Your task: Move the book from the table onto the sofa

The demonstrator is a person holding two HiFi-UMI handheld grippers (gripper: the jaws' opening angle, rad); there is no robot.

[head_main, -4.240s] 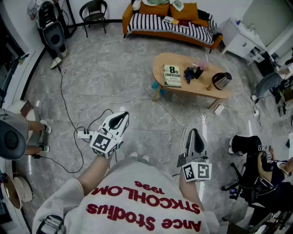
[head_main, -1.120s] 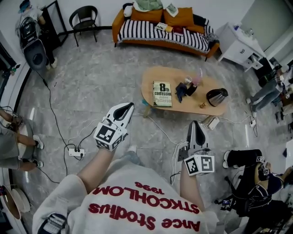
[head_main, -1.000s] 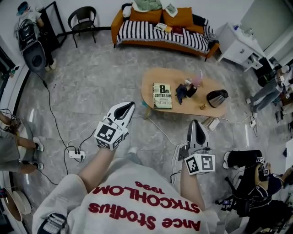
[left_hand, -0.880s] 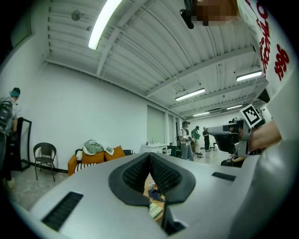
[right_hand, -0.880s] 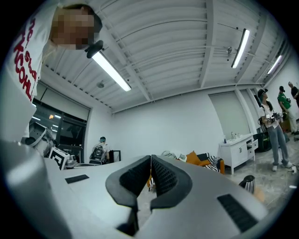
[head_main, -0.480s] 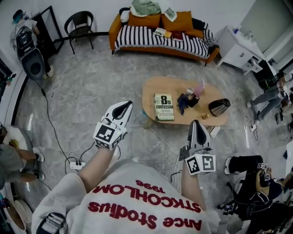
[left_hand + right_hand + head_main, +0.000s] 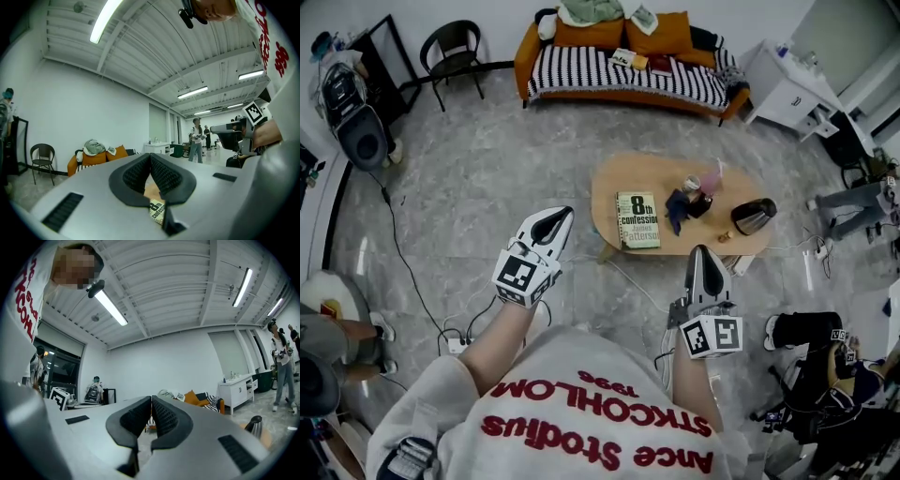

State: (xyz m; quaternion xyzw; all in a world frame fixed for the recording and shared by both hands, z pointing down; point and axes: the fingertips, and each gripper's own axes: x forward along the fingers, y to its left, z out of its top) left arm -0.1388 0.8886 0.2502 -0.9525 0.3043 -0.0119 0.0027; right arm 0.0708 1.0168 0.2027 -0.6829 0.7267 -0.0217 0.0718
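The striped sofa (image 7: 628, 70) stands by the far wall, well apart from the oval table (image 7: 609, 187). The book (image 7: 637, 220) lies flat on the table's left part, near a dark clutter, perhaps toys, and a kettle (image 7: 754, 217). The left gripper (image 7: 553, 218) and right gripper (image 7: 705, 255) hover short of the table, each with its jaws pressed together and empty.
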